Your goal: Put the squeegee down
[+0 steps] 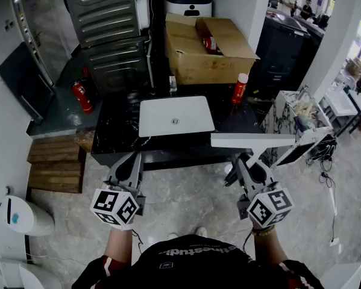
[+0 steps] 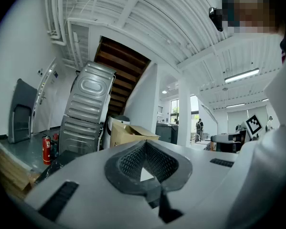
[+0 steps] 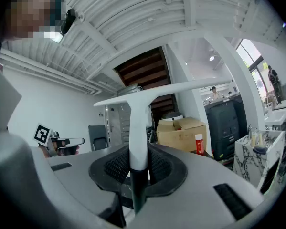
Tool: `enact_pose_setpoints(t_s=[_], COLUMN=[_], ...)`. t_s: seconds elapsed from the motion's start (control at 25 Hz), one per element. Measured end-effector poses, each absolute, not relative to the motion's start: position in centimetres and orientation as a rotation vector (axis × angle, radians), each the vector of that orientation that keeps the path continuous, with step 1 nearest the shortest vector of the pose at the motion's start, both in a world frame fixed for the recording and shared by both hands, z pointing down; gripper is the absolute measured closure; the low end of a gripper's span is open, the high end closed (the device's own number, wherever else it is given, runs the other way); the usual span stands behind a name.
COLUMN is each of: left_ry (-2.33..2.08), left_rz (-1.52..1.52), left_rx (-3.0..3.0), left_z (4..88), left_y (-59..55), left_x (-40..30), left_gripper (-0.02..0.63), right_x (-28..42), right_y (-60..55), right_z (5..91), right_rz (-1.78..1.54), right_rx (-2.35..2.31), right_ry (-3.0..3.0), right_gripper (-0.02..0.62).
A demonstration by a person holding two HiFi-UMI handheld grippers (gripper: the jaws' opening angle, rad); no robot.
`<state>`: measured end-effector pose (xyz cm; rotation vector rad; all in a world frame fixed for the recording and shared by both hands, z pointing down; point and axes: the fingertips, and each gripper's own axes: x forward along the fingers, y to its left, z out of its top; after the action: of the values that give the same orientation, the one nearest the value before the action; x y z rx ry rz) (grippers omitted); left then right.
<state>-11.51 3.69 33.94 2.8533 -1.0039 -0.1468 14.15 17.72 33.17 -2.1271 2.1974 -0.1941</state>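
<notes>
Right tongs (image 1: pixel 247 159) clamped on white squeegee (image 1: pixel 252 141) by handle, blade aloft over dark table (image 1: pixel 117 128) near edge; left tongs (image 1: pixel 134 156) closed, empty. Set-down not yet done.

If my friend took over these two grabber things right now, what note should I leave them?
The left gripper: fingers together, nothing in them, held level in front of the black counter.
The right gripper: fingers shut on the handle of the white squeegee, with its blade crosswise in the air near the counter's front right edge.
Done: the squeegee is in hand, not yet set down.
Left: lower it, probably onto bare counter right of the white sink, then open the fingers.
</notes>
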Motion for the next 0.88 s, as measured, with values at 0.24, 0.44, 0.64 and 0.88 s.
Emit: enact_pose_setpoints(t_s=[0.24,0.44,0.64,0.88], left_ry=[-1.011,-1.024,-1.034,-1.052], left_rz=[-0.149,-0.148,-0.15,-0.146], left_rx=[2.852,2.841,2.831,2.808], left_z=[33.9,33.9,34.0,34.6], left_y=[3.9,3.9,3.5,2.7], left_x=[-11.5,-11.7,-11.7,-10.2], left_gripper=[0.592,0.592,0.592,0.592], right_x=[14.2,14.2,14.4,15.3], right_y=[17.7,17.6,17.0,16.2], right_z=[33.2,33.3,33.5,34.1], right_rz=[-0.194,-0.202,-0.207,-0.21], right_rx=[-2.122,-2.114,-2.112,-2.103], right_ry=[2.206,2.215,2.225,2.269], right_gripper=[0.491,0.492,0.492,0.492])
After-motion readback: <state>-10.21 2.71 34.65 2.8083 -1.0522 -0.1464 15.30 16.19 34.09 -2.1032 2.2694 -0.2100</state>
